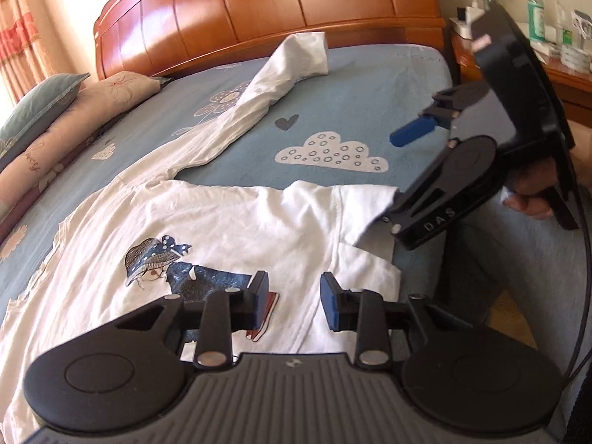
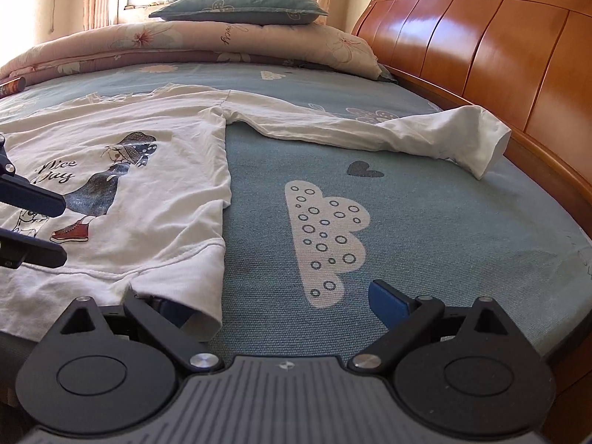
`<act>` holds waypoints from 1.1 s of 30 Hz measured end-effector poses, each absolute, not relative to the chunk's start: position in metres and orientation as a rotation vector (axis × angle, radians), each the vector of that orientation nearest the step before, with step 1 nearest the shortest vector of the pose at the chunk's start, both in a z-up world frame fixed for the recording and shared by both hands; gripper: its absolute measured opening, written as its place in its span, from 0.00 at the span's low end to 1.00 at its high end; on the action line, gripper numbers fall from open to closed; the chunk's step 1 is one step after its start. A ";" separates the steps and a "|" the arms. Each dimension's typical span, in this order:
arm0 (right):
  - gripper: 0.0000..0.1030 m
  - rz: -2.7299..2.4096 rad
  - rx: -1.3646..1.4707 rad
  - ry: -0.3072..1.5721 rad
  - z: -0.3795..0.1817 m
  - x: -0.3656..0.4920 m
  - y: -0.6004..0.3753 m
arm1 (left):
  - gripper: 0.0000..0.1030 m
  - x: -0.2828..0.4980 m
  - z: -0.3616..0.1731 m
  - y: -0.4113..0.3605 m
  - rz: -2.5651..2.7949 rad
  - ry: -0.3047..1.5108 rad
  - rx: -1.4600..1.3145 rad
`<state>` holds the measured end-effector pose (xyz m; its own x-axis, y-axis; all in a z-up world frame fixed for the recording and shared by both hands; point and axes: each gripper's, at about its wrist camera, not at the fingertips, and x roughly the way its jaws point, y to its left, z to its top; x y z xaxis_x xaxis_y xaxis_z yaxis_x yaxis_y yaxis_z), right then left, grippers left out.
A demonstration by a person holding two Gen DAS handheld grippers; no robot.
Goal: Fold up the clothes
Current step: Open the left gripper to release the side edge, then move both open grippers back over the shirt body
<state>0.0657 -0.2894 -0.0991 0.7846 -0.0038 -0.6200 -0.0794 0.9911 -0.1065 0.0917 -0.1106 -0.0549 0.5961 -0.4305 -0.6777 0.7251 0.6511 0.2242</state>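
While the white long-sleeved shirt (image 2: 122, 185) lay spread on the bed (image 2: 444, 222), the right tool (image 2: 273, 307) straddled its hem corner, spread, likely to pinch; the left tool (image 1: 294, 296) hovered spread.

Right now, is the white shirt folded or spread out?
Spread out. The shirt lies flat on the bed, print up, one sleeve stretched toward the headboard. No fold shows yet.

Shirt (image 2: 122, 170) on bed (image 2: 425, 229), pillow (image 2: 240, 9) behind
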 end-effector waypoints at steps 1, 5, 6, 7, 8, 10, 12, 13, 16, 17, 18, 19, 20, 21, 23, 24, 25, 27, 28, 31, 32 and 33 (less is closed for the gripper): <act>0.96 0.038 -0.130 0.667 -0.099 0.066 -0.289 | 0.31 0.103 -0.055 -0.108 -0.675 0.637 0.463; 0.96 -0.027 -0.170 0.641 -0.096 0.064 -0.288 | 0.26 0.140 -0.071 -0.100 -0.558 0.740 0.367; 0.96 -0.037 -0.186 0.626 -0.095 0.063 -0.288 | 0.26 0.140 -0.075 -0.096 -0.554 0.763 0.359; 0.96 -0.039 -0.190 0.623 -0.095 0.063 -0.288 | 0.26 0.136 -0.076 -0.091 -0.558 0.759 0.342; 0.96 -0.041 -0.193 0.621 -0.095 0.063 -0.287 | 0.26 0.132 -0.076 -0.084 -0.561 0.760 0.325; 0.96 -0.014 -0.197 0.633 -0.099 0.065 -0.282 | 0.29 0.122 -0.077 -0.070 -0.559 0.777 0.294; 0.96 -0.018 -0.224 0.619 -0.102 0.068 -0.274 | 0.33 0.113 -0.078 -0.058 -0.545 0.784 0.288; 0.96 -0.033 -0.246 0.603 -0.103 0.070 -0.270 | 0.33 0.109 -0.078 -0.054 -0.536 0.781 0.301; 0.96 -0.099 -0.342 0.558 -0.100 0.068 -0.264 | 0.33 0.101 -0.076 -0.049 -0.506 0.786 0.346; 0.97 -0.102 -0.378 0.534 -0.097 0.063 -0.261 | 0.33 0.099 -0.076 -0.047 -0.498 0.790 0.355; 0.97 -0.106 -0.416 0.510 -0.094 0.057 -0.258 | 0.34 0.098 -0.075 -0.045 -0.493 0.793 0.360; 0.97 -0.096 -0.451 0.493 -0.090 0.051 -0.255 | 0.34 0.097 -0.075 -0.042 -0.488 0.796 0.359; 0.97 -0.045 -0.473 0.488 -0.086 0.045 -0.253 | 0.34 0.097 -0.075 -0.039 -0.484 0.801 0.355; 0.97 0.009 -0.492 0.483 -0.082 0.039 -0.251 | 0.35 0.097 -0.074 -0.036 -0.479 0.808 0.353; 0.96 0.107 -0.470 0.515 -0.073 0.032 -0.253 | 0.35 0.098 -0.073 -0.033 -0.471 0.820 0.359; 0.94 0.149 -0.431 0.521 -0.068 0.029 -0.257 | 0.35 0.097 -0.073 -0.031 -0.467 0.822 0.369; 0.88 0.190 -0.389 0.527 -0.062 0.026 -0.261 | 0.35 0.096 -0.072 -0.030 -0.464 0.824 0.379; 0.74 0.232 -0.299 0.527 -0.050 0.025 -0.270 | 0.39 0.095 -0.072 -0.028 -0.452 0.826 0.389; 0.61 0.243 -0.260 0.531 -0.046 0.029 -0.273 | 0.41 0.095 -0.072 -0.027 -0.439 0.828 0.386; 0.37 0.287 -0.130 0.559 -0.041 0.047 -0.281 | 0.43 0.097 -0.072 -0.022 -0.421 0.844 0.348; 0.34 0.304 -0.092 0.567 -0.044 0.053 -0.282 | 0.43 0.096 -0.072 -0.022 -0.417 0.844 0.348; 0.28 0.307 -0.076 0.582 -0.047 0.055 -0.283 | 0.43 0.095 -0.072 -0.022 -0.414 0.841 0.354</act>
<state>0.0554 -0.2825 -0.0467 0.7916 0.2632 -0.5514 -0.3061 0.9519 0.0150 0.0949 -0.0224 -0.0716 0.5959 -0.2111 -0.7748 0.4850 0.8636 0.1377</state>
